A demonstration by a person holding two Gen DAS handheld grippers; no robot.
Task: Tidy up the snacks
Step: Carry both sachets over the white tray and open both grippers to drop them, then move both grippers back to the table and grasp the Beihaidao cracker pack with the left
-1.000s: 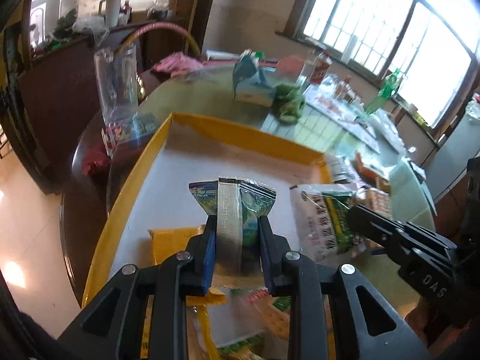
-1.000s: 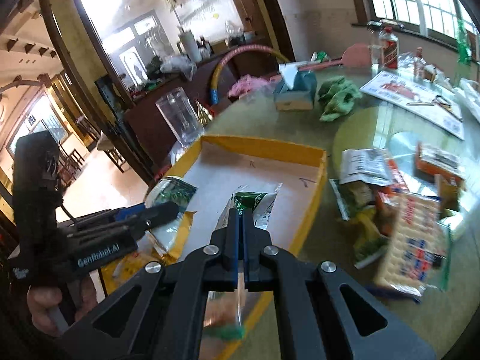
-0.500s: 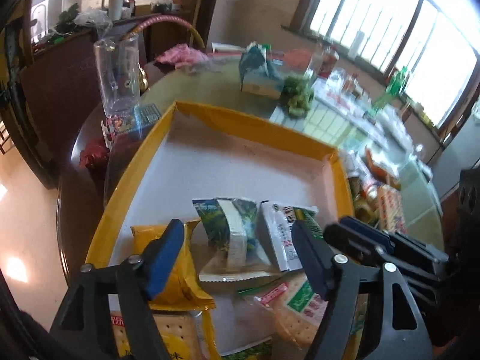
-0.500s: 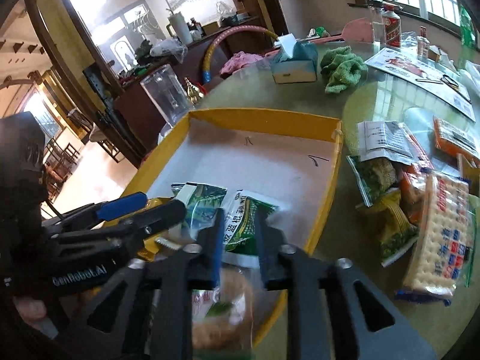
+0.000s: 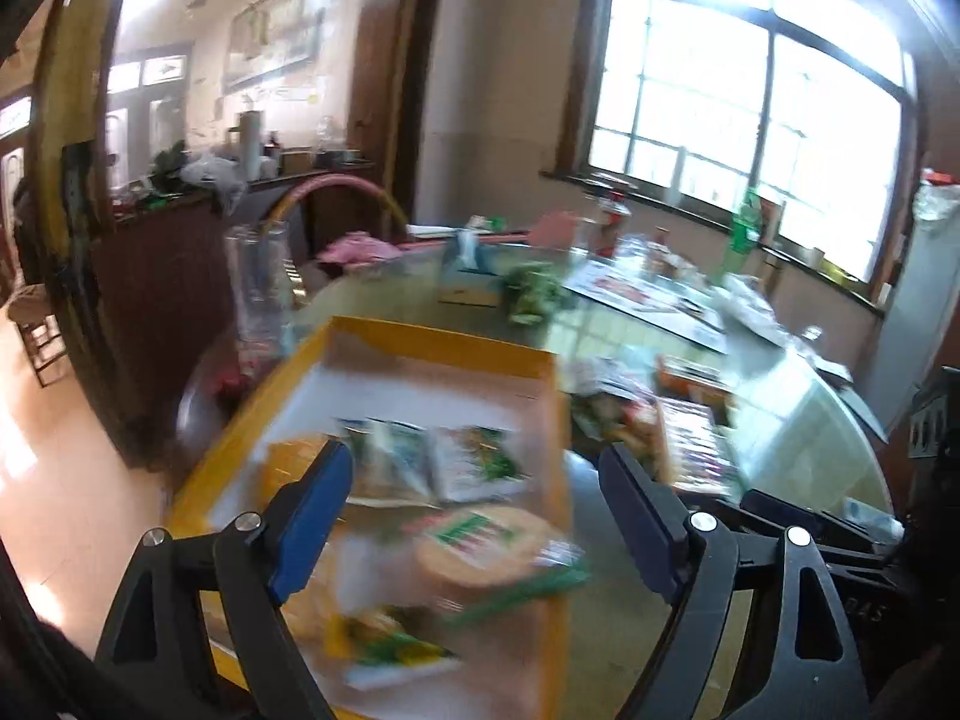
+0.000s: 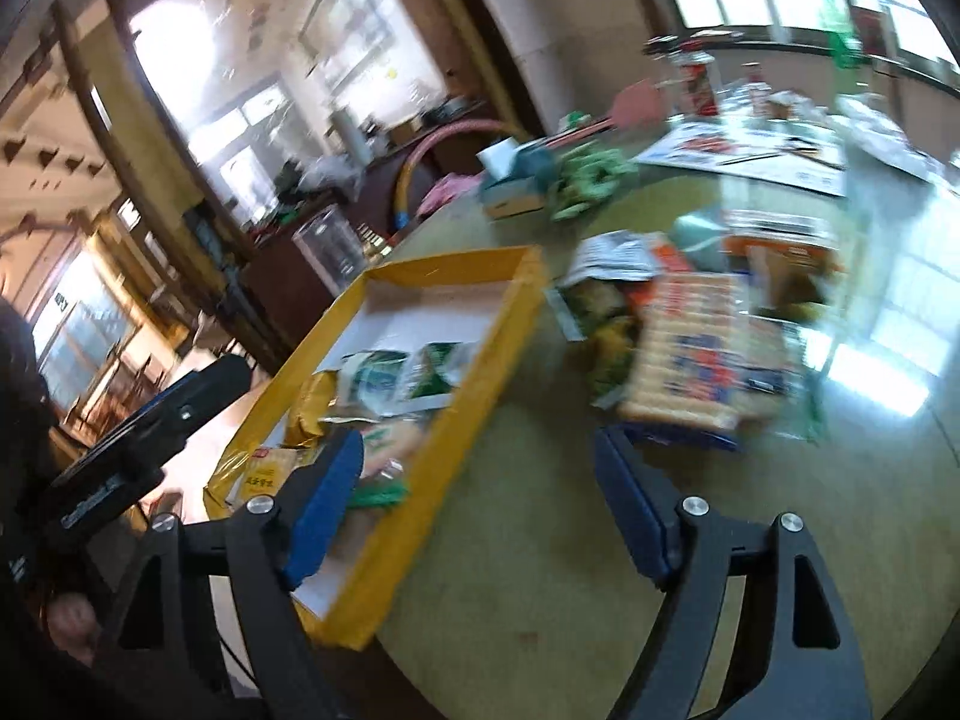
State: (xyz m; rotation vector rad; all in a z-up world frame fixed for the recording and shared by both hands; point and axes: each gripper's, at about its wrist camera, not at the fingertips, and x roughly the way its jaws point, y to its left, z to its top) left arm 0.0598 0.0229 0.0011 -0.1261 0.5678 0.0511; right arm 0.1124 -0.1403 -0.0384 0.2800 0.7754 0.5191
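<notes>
- My left gripper [image 5: 474,516] hangs over the near end of the yellow tray [image 5: 444,345]; its jaws have just been opening and now stand wide, with nothing pinched between the blue pads [image 5: 312,516].
- Below it in the tray, from left to right, lie an orange packet [image 5: 288,468], a green-and-white sachet [image 5: 390,462] and a second green sachet [image 5: 480,462] side by side; nearer to me is a round cracker pack [image 5: 480,540]. All are smeared by blur.
- My right gripper [image 6: 477,504] hovers over the tray's right wall and the bare green table [image 6: 540,570] beside it. Its jaws too have just been opening and stand wide apart, empty.
- Right of the tray, on the table, a loose heap of snacks waits: a long biscuit pack [image 6: 690,354] with red and blue print is nearest, with a white-topped packet [image 6: 612,258] behind it and an orange box [image 6: 780,252] further right.
- At the far side of the table stand a tissue box [image 6: 516,180] and a green cloth [image 6: 588,177].
</notes>
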